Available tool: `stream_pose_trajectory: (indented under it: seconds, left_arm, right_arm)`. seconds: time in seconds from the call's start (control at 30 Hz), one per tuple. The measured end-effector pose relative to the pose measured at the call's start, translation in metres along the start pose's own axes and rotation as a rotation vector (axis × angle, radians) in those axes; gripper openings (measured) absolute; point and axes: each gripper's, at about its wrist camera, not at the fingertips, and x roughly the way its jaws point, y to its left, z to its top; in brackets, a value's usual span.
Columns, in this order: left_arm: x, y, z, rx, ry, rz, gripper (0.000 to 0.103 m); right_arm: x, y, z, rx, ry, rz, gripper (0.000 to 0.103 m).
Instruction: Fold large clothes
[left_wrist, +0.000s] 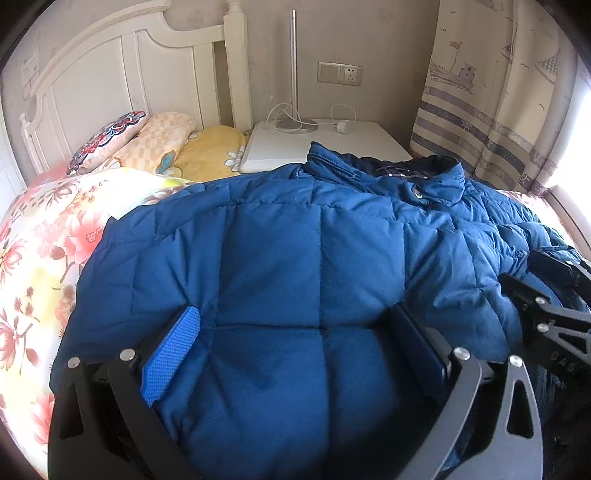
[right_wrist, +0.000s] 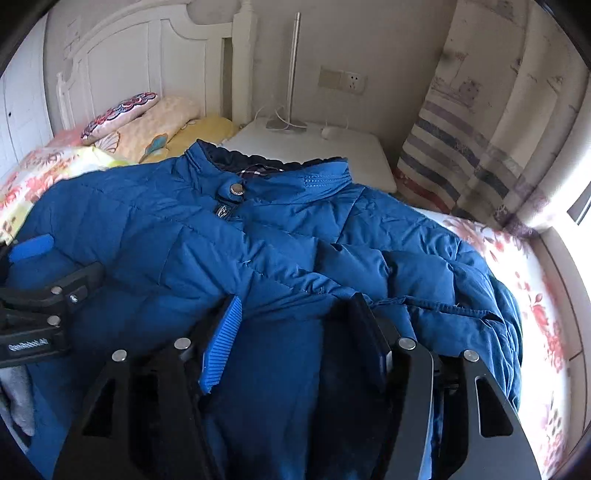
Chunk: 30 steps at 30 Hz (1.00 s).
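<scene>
A large blue quilted jacket (left_wrist: 280, 236) lies spread on the bed, collar toward the nightstand; it also fills the right wrist view (right_wrist: 258, 251). My left gripper (left_wrist: 295, 321) is open, its blue-padded fingers (left_wrist: 173, 350) straddling the jacket's padded body near its lower left part. My right gripper (right_wrist: 291, 306) is open too, its fingers (right_wrist: 223, 343) on either side of a raised fold of the jacket's lower right part. Each gripper shows at the edge of the other's view: the right one (left_wrist: 546, 314), the left one (right_wrist: 40, 291).
A floral bedspread (left_wrist: 40, 229) covers the bed. Pillows (left_wrist: 159, 144) lie against the white headboard (left_wrist: 110, 77). A white nightstand (left_wrist: 325, 144) with a lamp and cable stands behind the collar. A striped curtain (left_wrist: 491, 99) hangs at right, by a bright window.
</scene>
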Motion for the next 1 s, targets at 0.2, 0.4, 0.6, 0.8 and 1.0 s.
stream_pose_trajectory:
  seconds: [0.2, 0.4, 0.6, 0.8, 1.0]
  left_arm:
    - [0.001, 0.0, 0.0, -0.006, -0.003, -0.006, 0.101]
    - [0.001, 0.001, -0.001, -0.011, -0.005, -0.009, 0.101]
    - [-0.004, 0.002, -0.003, -0.02, -0.012, -0.021, 0.101]
    - [-0.071, 0.006, -0.03, -0.015, -0.075, -0.072, 0.1]
    - [-0.075, -0.019, -0.088, 0.109, 0.059, 0.013, 0.101]
  right_arm:
    - [-0.053, -0.027, -0.013, 0.132, -0.143, -0.086, 0.064]
    - [-0.022, -0.044, -0.028, 0.145, -0.017, -0.062, 0.072]
    - [-0.036, -0.054, -0.031, 0.189, -0.034, -0.026, 0.071]
    - [-0.127, -0.021, -0.059, 0.073, -0.174, 0.06, 0.073]
    - [-0.082, 0.037, -0.103, -0.127, 0.055, 0.115, 0.074]
